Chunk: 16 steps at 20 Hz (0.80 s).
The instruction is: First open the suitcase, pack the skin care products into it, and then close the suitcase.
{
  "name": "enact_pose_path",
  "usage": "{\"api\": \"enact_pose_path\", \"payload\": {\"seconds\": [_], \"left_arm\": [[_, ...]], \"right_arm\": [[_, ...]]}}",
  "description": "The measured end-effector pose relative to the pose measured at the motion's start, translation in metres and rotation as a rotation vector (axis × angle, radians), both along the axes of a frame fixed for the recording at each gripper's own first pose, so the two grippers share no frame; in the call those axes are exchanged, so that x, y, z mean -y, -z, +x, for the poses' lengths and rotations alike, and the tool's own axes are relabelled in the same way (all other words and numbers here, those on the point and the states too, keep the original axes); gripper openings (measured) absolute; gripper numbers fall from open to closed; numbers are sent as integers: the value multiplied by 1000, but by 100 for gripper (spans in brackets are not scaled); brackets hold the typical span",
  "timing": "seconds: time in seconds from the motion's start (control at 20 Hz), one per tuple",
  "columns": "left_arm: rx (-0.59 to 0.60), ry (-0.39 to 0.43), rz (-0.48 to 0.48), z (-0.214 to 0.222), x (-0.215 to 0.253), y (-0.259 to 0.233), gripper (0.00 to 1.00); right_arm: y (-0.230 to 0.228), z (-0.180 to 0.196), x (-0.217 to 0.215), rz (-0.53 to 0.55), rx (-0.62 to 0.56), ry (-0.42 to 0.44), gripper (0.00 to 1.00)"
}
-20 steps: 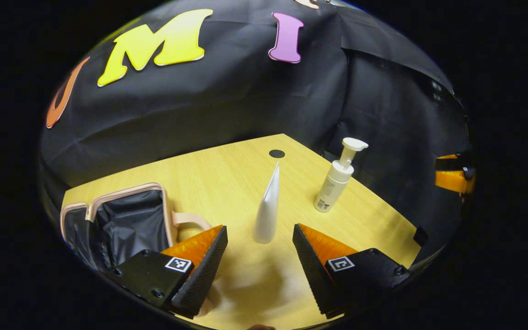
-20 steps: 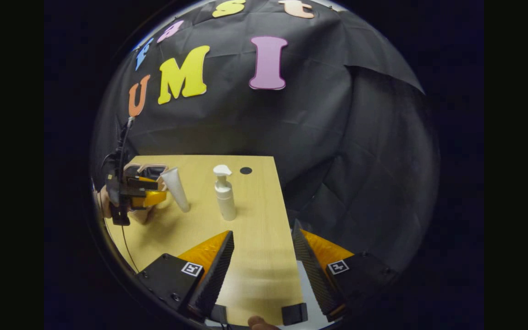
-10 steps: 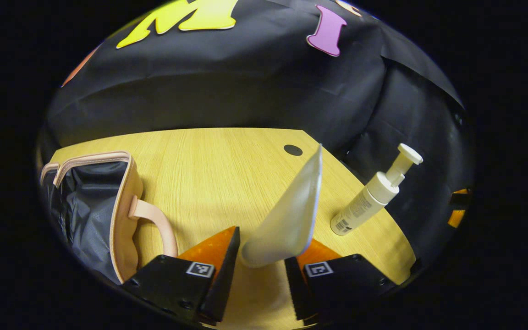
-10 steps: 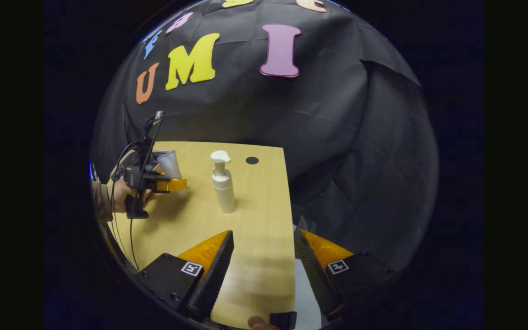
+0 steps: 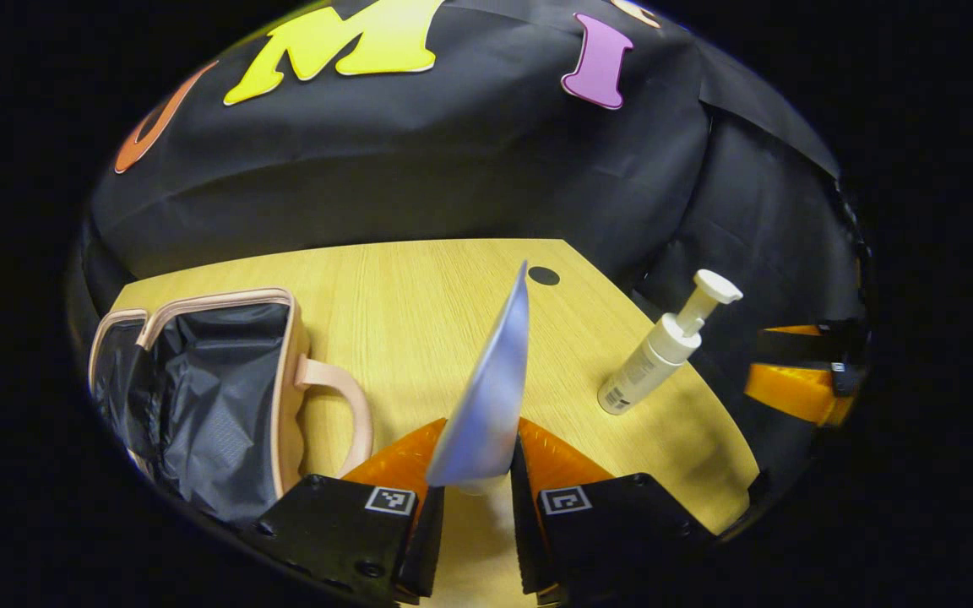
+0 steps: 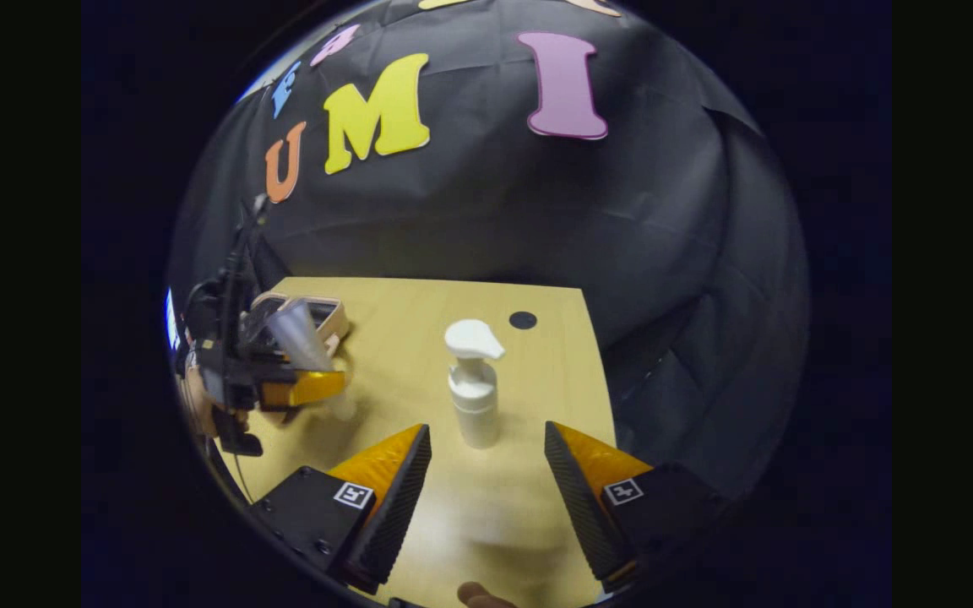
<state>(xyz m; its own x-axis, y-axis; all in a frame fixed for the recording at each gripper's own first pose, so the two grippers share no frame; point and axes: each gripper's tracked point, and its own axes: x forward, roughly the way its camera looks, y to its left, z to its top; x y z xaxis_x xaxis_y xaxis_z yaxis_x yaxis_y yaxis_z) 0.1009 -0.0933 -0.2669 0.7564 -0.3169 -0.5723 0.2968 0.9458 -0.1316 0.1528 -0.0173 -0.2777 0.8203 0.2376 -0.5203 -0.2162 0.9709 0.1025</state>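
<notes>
White tube [image 5: 491, 397] clamped between left gripper [image 5: 476, 473] fingers, apparently lifted off table [image 5: 419, 295]. Open suitcase [image 5: 216, 397] at left table edge. Pump bottle [image 6: 473, 384] framed by spread right gripper [image 6: 480, 473], bare tabletop around.

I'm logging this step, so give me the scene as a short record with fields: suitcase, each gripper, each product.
suitcase: open on the table, dark lining showing
left gripper: shut on the tube, lifted
right gripper: open, just short of the pump bottle
pump bottle: upright on the table, untouched
</notes>
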Motion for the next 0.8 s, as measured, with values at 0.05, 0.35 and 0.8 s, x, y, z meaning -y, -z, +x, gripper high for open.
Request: {"api": "enact_pose_path", "payload": {"seconds": [0.05,0.35,0.8], "left_arm": [[6,-1,8,-10,-6,-8,40],[22,-103,17,-79,-65,-55,40],[29,-297,29,-134,-178,-98,40]], "right_arm": [[4,11,-8,2,4,4,80],[43,61,-27,-5,-12,82,79],[62,60,-40,-63,-22,183,49]]}}
